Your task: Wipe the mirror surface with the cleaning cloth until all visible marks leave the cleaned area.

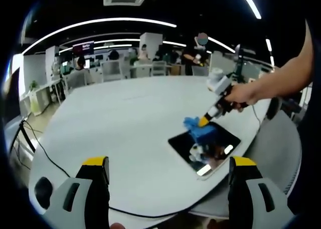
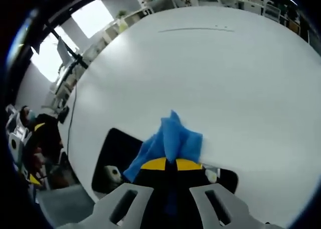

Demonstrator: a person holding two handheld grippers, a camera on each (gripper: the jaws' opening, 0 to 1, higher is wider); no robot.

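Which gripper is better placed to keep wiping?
Right. The right gripper is shut on the crumpled blue cleaning cloth, pressed onto the dark rectangular mirror; the left gripper hangs open, apart.

Each tool [image 1: 169, 176] has 2 grey jaws with yellow tips; the person's forearm [image 1: 281, 76] is bare.

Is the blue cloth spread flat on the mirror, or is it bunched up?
Bunched up. The blue cloth rises in a crumpled peak, pinched in the shut right tongs, its lower part on the mirror.

Open office, white round table [image 1: 125, 123], ceiling light strips [image 1: 100, 23], distant desks [image 1: 125, 68]
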